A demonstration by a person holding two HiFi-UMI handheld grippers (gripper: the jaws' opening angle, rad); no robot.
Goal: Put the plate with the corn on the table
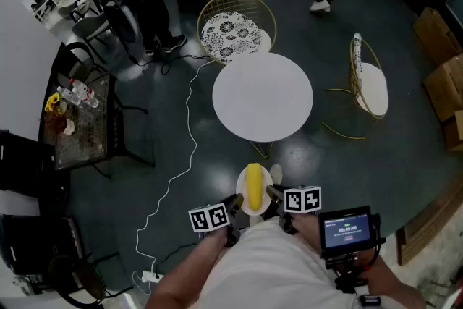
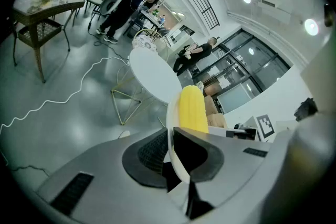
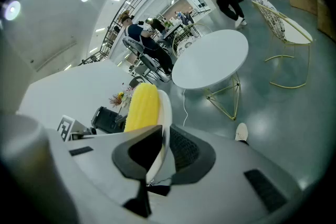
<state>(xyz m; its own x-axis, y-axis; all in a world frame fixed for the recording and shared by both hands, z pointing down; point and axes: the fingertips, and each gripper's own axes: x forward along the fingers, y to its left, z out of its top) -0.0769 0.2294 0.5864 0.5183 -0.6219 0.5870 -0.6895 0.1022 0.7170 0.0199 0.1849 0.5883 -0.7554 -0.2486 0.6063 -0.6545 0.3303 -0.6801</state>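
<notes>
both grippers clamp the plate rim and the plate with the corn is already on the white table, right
No: the head view shows the plate with the corn held short of the white table. The left gripper and right gripper do clamp its rim.

Left grey two-jaw gripper (image 1: 236, 203) and right grey two-jaw gripper (image 1: 273, 193) held close together, low before white-shirted torso (image 1: 268, 268), tips angled toward each other. Each one's jaws clamped on opposite rim of white round plate (image 1: 241, 188).
</notes>
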